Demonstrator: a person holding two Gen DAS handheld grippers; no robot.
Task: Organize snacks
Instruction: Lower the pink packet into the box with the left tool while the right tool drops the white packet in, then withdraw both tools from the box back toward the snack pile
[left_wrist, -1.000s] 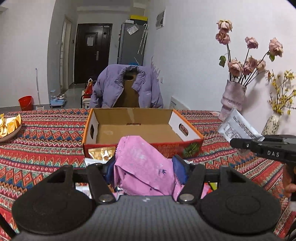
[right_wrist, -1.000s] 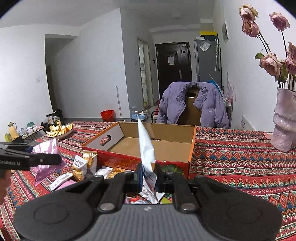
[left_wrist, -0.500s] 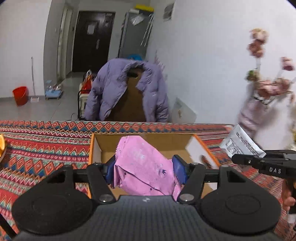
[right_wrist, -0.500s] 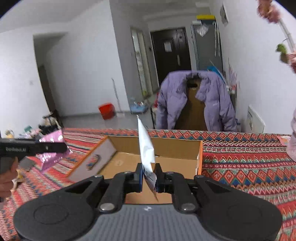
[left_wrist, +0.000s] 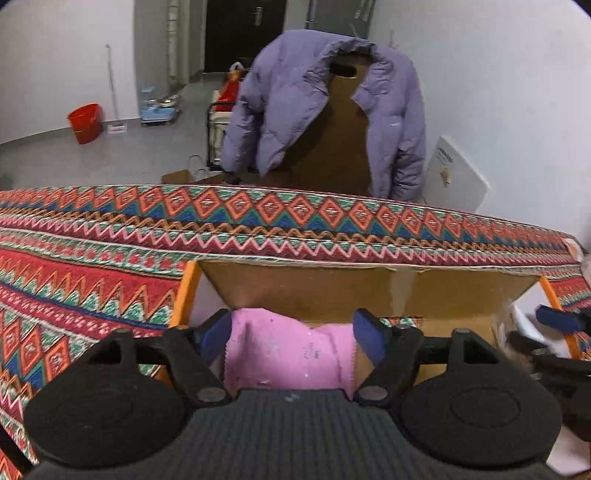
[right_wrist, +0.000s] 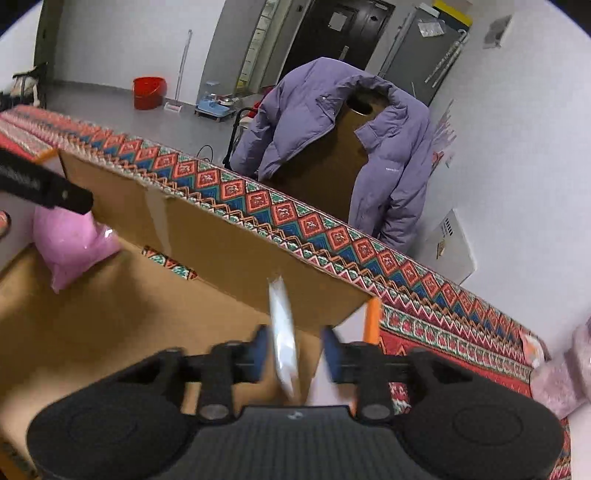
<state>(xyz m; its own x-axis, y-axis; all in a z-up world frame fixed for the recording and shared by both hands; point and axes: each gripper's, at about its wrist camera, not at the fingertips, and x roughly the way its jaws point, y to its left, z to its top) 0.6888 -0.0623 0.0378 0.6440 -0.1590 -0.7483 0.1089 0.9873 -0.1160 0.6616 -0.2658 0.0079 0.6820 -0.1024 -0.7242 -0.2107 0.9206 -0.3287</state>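
Pink bag (left_wrist: 291, 354) between left gripper (left_wrist: 291, 334) pads, pinched, over box (right_wrist: 229, 240) left end. White packet (right_wrist: 282, 339) edge-on, long axis upright, loose between spread right gripper (right_wrist: 293, 349) fingers, near box right wall; likely dropping in.

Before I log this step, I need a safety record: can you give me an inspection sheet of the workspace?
Surface: patterned tablecloth covering the table.
Job's things: cardboard box, open; pink bag and white packet over its floor.
Clutter: blurred pinkish object at the right edge.
Grippers: left gripper shut on the pink bag; right gripper open, packet loose between its fingers.
Cables: maybe one dark loop on the floor.
Surroundings: purple jacket on a chair, red bucket.
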